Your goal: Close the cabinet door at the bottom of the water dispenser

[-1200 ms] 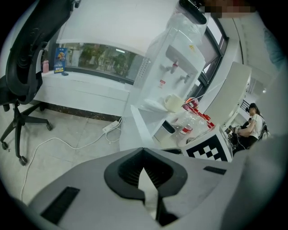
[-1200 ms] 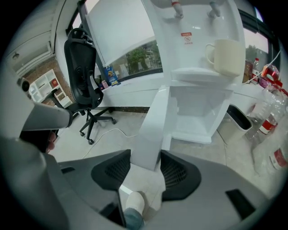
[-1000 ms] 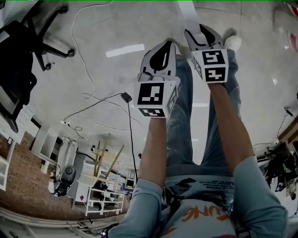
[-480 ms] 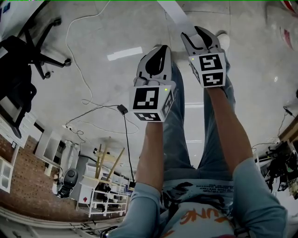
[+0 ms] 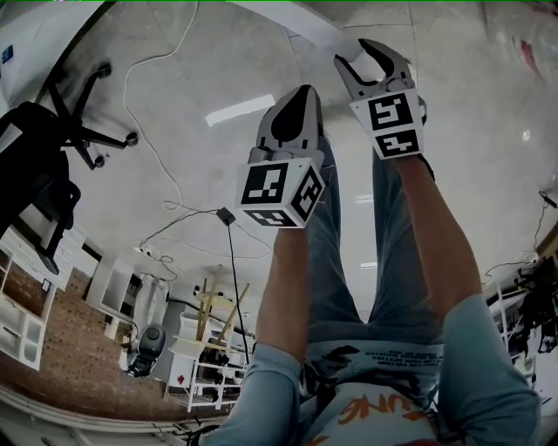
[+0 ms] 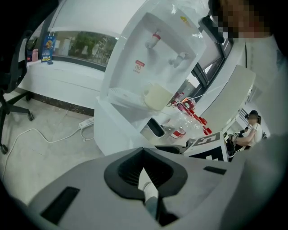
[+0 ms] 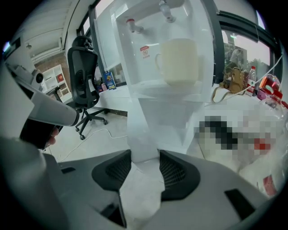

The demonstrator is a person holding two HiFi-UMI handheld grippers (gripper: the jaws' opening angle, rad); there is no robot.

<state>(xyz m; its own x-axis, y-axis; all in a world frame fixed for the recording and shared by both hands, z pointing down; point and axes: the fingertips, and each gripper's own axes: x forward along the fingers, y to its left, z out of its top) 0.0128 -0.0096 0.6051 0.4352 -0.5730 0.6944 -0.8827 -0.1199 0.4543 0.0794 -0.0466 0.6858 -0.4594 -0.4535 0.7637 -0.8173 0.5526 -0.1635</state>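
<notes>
The white water dispenser (image 6: 157,58) stands ahead with a cream mug (image 6: 157,96) on its drip tray; the right gripper view shows the dispenser (image 7: 166,99) close up. A thin white panel (image 5: 301,22), seemingly the open cabinet door seen edge-on, juts out at the top of the head view. The same panel (image 7: 144,134) fills the gap between the right jaws, and I cannot tell whether it touches them. My right gripper (image 5: 370,54) is open. Just left of it and slightly behind, my left gripper (image 5: 303,89) is shut with nothing held.
A black office chair (image 5: 44,165) stands on the left. Cables (image 5: 174,209) and a power strip (image 6: 85,122) lie on the floor. Bottles with red caps (image 6: 189,121) sit right of the dispenser. A seated person (image 6: 249,130) is at the far right.
Both grippers have moved forward together toward the dispenser. The white panel's edge has slid left across the top of the head view, and the chair has come further into view.
</notes>
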